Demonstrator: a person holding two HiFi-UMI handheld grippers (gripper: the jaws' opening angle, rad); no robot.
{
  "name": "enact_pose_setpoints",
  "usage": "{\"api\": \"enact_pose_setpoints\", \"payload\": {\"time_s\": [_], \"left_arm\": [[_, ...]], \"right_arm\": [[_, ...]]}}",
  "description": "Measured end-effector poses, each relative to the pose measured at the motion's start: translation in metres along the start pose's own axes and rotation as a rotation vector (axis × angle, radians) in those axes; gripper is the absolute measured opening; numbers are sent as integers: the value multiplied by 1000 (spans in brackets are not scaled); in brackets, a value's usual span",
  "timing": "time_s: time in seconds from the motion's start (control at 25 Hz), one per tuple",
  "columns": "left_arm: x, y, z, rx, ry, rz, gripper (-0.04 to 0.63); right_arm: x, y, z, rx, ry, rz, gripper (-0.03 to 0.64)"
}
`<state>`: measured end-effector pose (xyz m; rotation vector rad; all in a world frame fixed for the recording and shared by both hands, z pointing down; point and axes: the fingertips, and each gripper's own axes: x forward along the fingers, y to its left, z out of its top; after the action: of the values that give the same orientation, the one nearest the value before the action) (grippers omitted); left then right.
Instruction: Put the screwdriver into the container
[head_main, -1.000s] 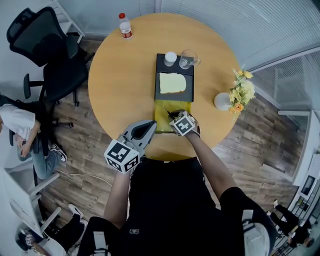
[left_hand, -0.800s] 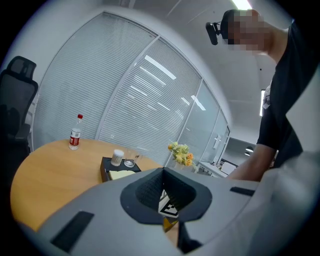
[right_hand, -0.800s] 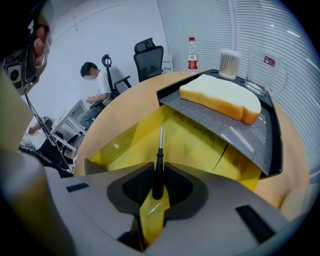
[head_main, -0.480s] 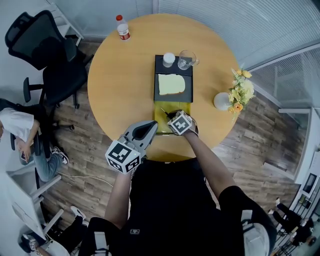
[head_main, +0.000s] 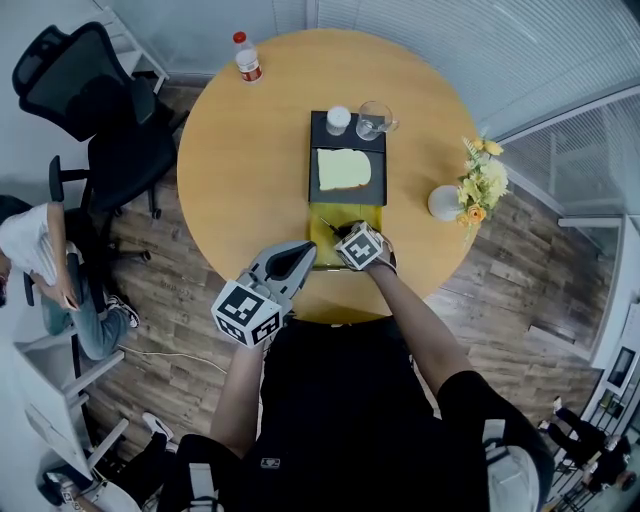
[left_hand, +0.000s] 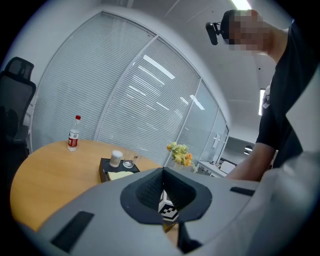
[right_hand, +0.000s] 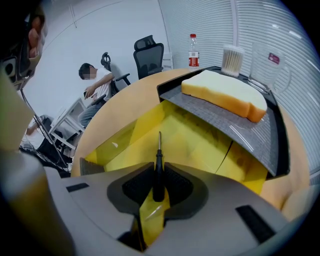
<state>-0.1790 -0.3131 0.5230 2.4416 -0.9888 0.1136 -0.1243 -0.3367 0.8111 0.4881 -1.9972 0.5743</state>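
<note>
The right gripper (right_hand: 158, 186) was clamped on the black handle of a slim screwdriver (right_hand: 158, 165). The shaft pointed forward over the open yellow see-through container (right_hand: 200, 145) at the round table's (head_main: 250, 160) near edge, probably lined up for lowering inside. The left gripper (left_hand: 163, 200), jaws together on nothing, hung just beside it at the same edge, apparently idle. Just beyond the container, a black tray (right_hand: 220, 117) carried a pale slab. Red labels on the bottle (right_hand: 193, 50) and glass mug (right_hand: 270, 62) were too small to read.

Overhead head view, low gripper views, shared table (head_main: 250, 160)
</note>
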Motion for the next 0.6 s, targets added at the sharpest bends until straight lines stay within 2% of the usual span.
{"api": "enact_pose_setpoints", "payload": {"time_s": [0.28,0.6], "left_arm": [[-1,-5,2,8,-1,-12,5],[-4,-11,5,20,-7,-19,5]], "right_arm": [[-4,2,0,-35,0,-14,64],[-9,5,3,-18,-38,3,94]]}}
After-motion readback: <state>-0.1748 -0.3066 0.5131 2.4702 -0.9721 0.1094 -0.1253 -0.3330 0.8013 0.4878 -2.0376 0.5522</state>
